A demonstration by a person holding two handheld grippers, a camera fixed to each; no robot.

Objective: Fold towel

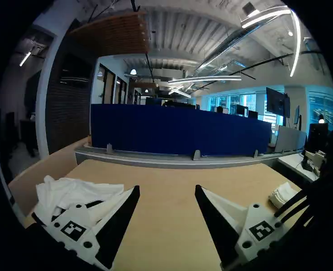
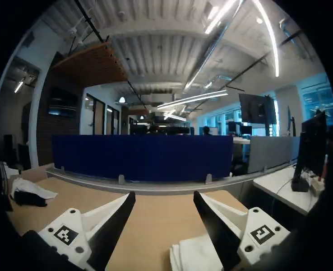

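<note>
Pale wooden tabletop (image 1: 175,180) carries crumpled white cloth towel (image 1: 71,192) near one edge, folded white towel stack (image 1: 284,194) opposite (well apart).

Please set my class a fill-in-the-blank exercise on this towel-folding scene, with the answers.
The left tongs stand ___ and hold nothing.
The crumpled towel on the wooden table is coloured ___.
Behind the table stands a ___ partition.
The towel stack by the right tongs is neatly ___.
Answers: open; white; blue; folded.
</note>
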